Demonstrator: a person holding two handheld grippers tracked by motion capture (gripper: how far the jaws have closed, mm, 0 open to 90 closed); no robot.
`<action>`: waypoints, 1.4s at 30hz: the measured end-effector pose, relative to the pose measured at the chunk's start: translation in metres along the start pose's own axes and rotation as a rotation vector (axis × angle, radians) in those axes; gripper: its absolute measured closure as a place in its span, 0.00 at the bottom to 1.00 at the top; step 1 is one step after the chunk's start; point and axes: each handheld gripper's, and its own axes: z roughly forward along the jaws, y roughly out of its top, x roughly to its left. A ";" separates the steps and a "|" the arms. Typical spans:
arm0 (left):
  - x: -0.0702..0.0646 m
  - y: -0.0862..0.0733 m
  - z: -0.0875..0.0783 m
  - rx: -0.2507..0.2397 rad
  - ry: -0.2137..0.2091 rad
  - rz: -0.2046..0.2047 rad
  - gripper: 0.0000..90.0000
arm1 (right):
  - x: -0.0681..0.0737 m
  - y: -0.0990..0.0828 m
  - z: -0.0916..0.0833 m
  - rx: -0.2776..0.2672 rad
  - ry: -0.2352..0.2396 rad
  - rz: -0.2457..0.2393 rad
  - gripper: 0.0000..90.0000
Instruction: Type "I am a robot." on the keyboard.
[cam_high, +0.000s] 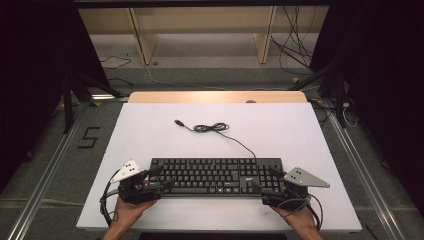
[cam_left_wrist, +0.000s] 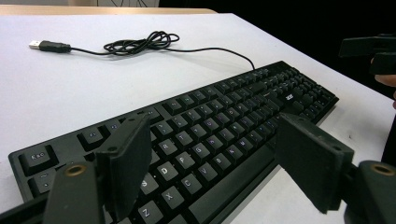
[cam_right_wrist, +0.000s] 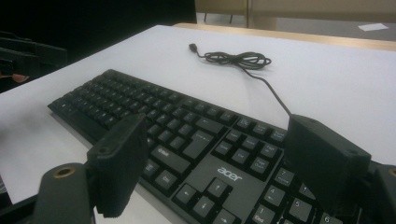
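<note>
Keyboard (cam_high: 215, 176) sits between both wide-open, empty grippers, left (cam_high: 156, 179) and right (cam_high: 267, 182), probably ready to pinch its two ends and lift.

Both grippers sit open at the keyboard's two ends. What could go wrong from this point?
1. The left gripper and right gripper straddle the ends of the keyboard; closing there may press keys rather than grip the edges.
2. If one end lifts first, the keyboard could tilt or slip.
3. The cable lies coiled behind, its plug loose on the table; moving the keyboard would probably drag it.
</note>
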 end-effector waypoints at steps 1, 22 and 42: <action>0.000 0.000 0.000 0.000 0.000 0.002 0.30 | 0.000 0.000 0.000 0.000 0.000 0.000 0.25; 0.000 0.000 0.000 0.000 0.002 0.004 0.30 | 0.003 0.002 0.005 0.004 0.013 0.003 0.25; 0.002 0.000 0.000 -0.004 0.009 -0.002 0.30 | 0.016 0.014 0.030 0.026 0.078 0.015 0.30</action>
